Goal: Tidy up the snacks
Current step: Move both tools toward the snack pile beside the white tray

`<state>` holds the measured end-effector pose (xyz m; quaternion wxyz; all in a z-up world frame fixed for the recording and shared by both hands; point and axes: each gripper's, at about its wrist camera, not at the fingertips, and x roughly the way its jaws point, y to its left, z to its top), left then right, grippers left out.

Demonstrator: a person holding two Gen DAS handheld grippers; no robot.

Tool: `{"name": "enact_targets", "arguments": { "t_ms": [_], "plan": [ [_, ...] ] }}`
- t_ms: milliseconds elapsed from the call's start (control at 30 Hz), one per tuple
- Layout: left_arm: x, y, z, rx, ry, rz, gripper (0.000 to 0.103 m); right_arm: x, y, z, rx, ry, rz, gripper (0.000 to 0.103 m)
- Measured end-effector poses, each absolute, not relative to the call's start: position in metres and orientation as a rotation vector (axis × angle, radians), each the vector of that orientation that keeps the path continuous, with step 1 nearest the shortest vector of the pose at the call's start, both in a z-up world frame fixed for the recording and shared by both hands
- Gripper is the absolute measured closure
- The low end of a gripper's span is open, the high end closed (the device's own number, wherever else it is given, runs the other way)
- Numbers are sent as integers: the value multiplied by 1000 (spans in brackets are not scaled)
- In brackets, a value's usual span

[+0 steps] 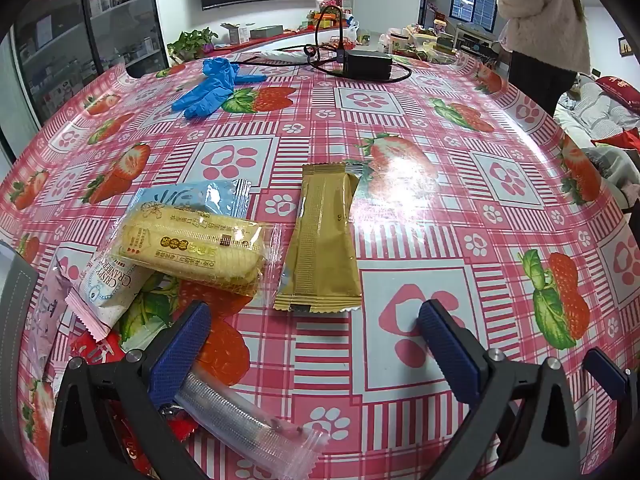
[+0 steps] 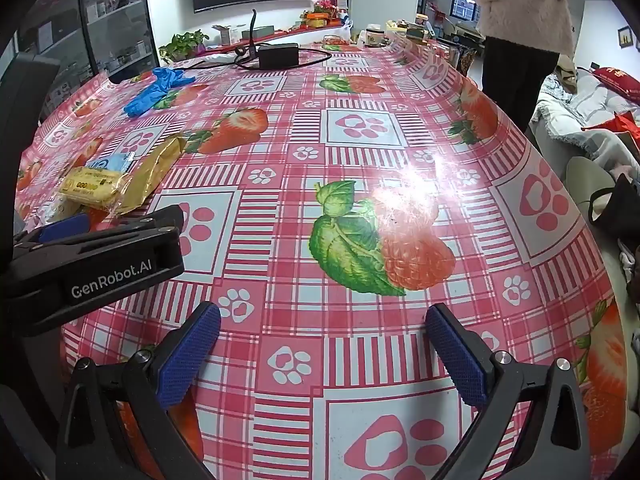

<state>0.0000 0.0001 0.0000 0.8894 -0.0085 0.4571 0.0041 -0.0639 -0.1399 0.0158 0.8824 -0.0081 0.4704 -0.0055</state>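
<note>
Several snack packets lie on the strawberry tablecloth (image 1: 400,120). A gold packet (image 1: 322,240) lies ahead of my left gripper (image 1: 314,314), which is open and empty above the table. Left of the gold packet is a yellow cake packet (image 1: 192,250) resting on a light blue packet (image 1: 196,196) and a white and pink cranberry packet (image 1: 108,284). A clear tube-shaped packet (image 1: 244,428) lies under the left finger. My right gripper (image 2: 322,318) is open and empty over bare cloth (image 2: 360,128); the left gripper's body (image 2: 92,260) and the snack pile (image 2: 104,186) show at its left.
Blue gloves (image 1: 212,86) lie at the far left of the table. A black power adapter (image 1: 368,65) with cables sits at the far edge. A person in a white coat (image 1: 544,8) stands beyond the far right corner. A couch (image 1: 600,120) is to the right.
</note>
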Motion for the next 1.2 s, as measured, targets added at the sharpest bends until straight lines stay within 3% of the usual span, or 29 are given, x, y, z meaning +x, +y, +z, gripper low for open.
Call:
{"name": "enact_targets", "arguments": {
  "t_ms": [367,500,667,900,1200],
  "plan": [
    [-3,0,8,15,1061,-63,0,-64,-140,15,-17,979,-11,0],
    [-40,7,47,18,960,-133,0,-64,-141,15,-15,979,-9,0],
    [-74,67,76,0,861,-88,0,-63,-141,15,-15,979,-9,0],
    [-80,145,43,-61,1003,-26,0,-64,-141,15,-15,979,-9,0],
    [-87,137,12,-152,1085,-55,0,-64,-140,15,-15,979,-9,0]
  ]
}}
